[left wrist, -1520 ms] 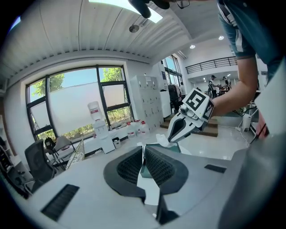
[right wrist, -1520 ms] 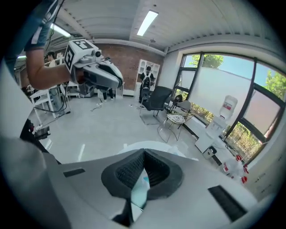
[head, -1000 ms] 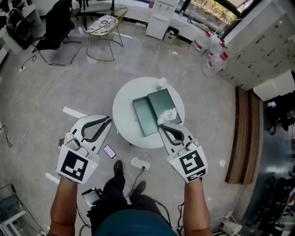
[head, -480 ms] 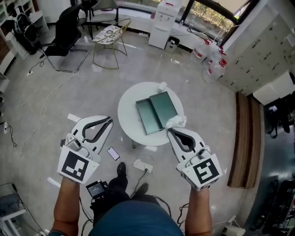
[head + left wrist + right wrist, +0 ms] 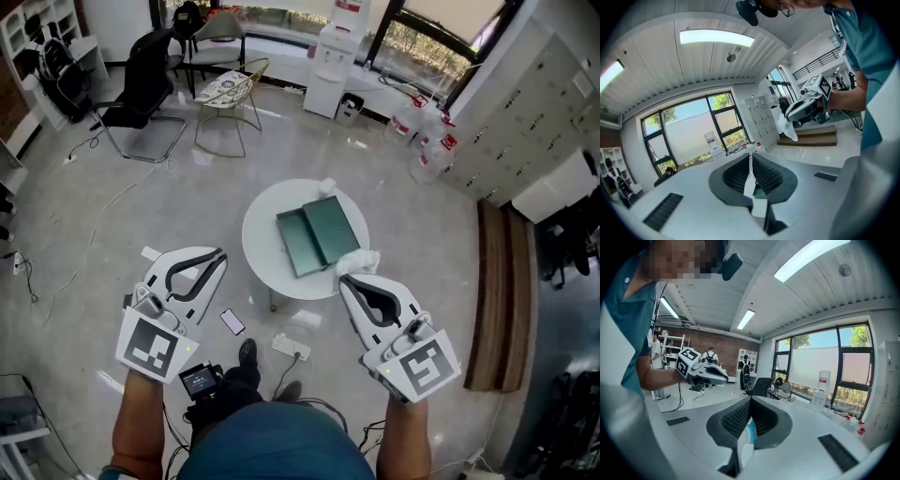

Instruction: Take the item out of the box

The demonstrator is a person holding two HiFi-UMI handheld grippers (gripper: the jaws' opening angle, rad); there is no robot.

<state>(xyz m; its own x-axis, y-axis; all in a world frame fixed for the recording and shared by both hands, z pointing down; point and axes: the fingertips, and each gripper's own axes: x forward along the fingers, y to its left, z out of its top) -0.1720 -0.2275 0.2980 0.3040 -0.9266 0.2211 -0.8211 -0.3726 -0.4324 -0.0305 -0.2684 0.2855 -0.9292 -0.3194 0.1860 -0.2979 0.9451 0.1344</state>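
Note:
An open green box (image 5: 317, 235) lies with its lid flat beside it on a round white table (image 5: 267, 234). My right gripper (image 5: 345, 278) is shut on a crumpled white item (image 5: 360, 260), held up just off the table's near right edge and clear of the box. Between its pads the item (image 5: 748, 439) shows white with a blue patch. My left gripper (image 5: 221, 254) hangs shut and holds nothing, left of the table and over the floor. In the left gripper view the shut jaws (image 5: 751, 161) point across at the right gripper (image 5: 806, 105) and the dangling item (image 5: 787, 129).
A phone (image 5: 232, 322) and a power strip (image 5: 291, 347) lie on the floor near my feet. Chairs (image 5: 225, 89) stand at the back left, a water dispenser (image 5: 335, 80) and water jugs (image 5: 427, 141) at the back. A wooden bench (image 5: 489, 291) runs along the right.
My right gripper has drawn back from over the box's near end toward me and to the right, carrying the white item off the table's edge. The left gripper has barely moved.

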